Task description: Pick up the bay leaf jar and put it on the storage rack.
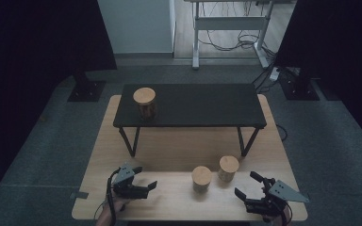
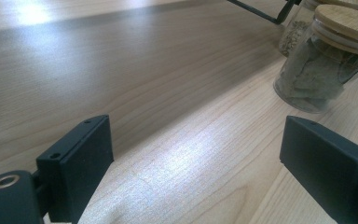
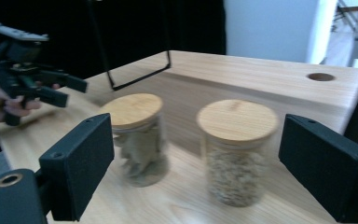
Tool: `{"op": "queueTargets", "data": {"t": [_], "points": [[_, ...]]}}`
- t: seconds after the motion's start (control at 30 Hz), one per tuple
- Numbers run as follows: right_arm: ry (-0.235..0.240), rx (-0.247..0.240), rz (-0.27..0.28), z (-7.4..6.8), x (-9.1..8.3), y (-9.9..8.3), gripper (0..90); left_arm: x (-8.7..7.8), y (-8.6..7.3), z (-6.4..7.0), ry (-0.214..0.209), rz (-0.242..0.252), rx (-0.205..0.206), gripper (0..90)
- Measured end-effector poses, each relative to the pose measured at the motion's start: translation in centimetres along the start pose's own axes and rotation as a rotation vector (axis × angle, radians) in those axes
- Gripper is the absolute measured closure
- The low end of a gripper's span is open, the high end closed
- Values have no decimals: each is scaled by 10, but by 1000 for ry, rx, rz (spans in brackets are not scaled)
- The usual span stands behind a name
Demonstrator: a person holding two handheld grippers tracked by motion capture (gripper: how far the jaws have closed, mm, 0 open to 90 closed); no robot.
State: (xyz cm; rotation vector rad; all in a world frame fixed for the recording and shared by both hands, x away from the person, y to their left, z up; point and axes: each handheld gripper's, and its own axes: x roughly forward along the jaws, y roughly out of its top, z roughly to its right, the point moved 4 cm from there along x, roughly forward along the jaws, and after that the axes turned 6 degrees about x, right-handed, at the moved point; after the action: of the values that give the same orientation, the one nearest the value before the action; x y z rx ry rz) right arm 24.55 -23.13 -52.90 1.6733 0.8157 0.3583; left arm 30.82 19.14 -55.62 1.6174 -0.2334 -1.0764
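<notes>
Three glass jars with bamboo lids. One jar [image 1: 144, 102] stands on the left end of a black riser shelf [image 1: 202, 106]. A jar of dried leaves [image 1: 201, 178] [image 2: 314, 70] [image 3: 137, 135] and a jar of pale grains [image 1: 228, 167] [image 2: 297, 28] [image 3: 237, 149] stand side by side on the wooden table near its front edge. My left gripper [image 1: 146, 177] [image 2: 200, 163] [image 3: 74, 92] is open, low over the table, left of the leaf jar. My right gripper [image 1: 246, 183] [image 3: 193, 168] is open too, right of both jars and facing them, nothing between its jaws.
The wooden table [image 1: 179, 146] carries the black shelf on thin metal legs [image 1: 129, 139] across its far half. A round hole [image 3: 320, 76] is in the tabletop. Beyond the table are grey carpet, dark stands and a white desk frame [image 1: 231, 28] with cables.
</notes>
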Motion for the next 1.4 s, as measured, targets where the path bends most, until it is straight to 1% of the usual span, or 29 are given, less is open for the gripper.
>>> {"op": "queueTargets", "data": {"t": [0.27, 0.53, 0.67, 0.9, 1.1, 1.23, 1.4], "points": [[63, -38, -36, -21, 11, -3, 92, 1, -1, 0, -1, -5, -1, 88], [95, -43, -66, -28, 22, -7, 91, 2, -2, -1, -3, -12, -2, 88], [99, -47, -82, -29, 28, -10, 91, 3, -3, -1, -4, -13, -2, 88], [101, -70, -120, -34, 41, -15, 90, 3, -3, -1, -3, -16, 1, 88], [96, -86, -163, -37, 55, -23, 89, 4, -4, 0, -4, -21, 2, 88], [91, -91, -184, -37, 61, -27, 88, 4, -4, 0, -5, -22, 3, 88], [87, -87, -197, -35, 66, -30, 89, 4, -3, 0, -8, -20, 3, 88]]}}
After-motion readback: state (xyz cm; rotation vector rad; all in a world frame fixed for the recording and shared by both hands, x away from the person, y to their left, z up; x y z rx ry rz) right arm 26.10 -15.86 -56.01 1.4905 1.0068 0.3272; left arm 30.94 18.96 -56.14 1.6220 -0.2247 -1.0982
